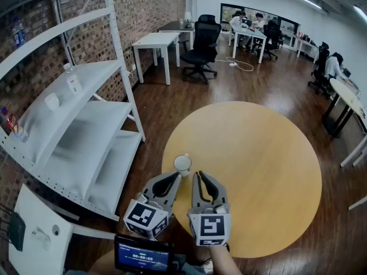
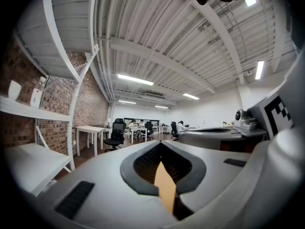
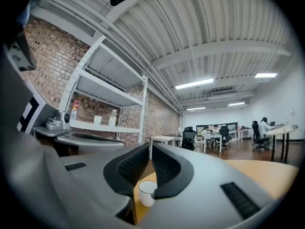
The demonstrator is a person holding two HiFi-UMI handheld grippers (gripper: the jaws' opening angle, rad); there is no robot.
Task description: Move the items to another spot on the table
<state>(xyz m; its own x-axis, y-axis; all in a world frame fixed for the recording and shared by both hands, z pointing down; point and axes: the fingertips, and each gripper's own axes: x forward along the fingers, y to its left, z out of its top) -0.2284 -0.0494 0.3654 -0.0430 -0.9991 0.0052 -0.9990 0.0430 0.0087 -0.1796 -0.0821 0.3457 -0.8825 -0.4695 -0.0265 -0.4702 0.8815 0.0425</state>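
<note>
Dominating the head view, a round wooden table (image 1: 269, 171) is seen, bare except for one item. A white shelf rack (image 1: 86, 125) is set beside it at the left. Both tongs are held level at the near edge. The left gripper (image 1: 175, 176) is closed tip to tip, with nothing clamped. The right gripper (image 1: 199, 175) is drawn all but together and is likewise empty. A small white cup (image 1: 182, 164) is stood upright near the table's left edge, just beyond the jaw tips and apart from both. The cup is judged light, rigid and smooth-walled, so possibly slippery, and breakable if ceramic. A handle cannot be told for certain. A hold across the rim wall, one pad inside and one outside, is suggested; the jaws must be opened first.
</note>
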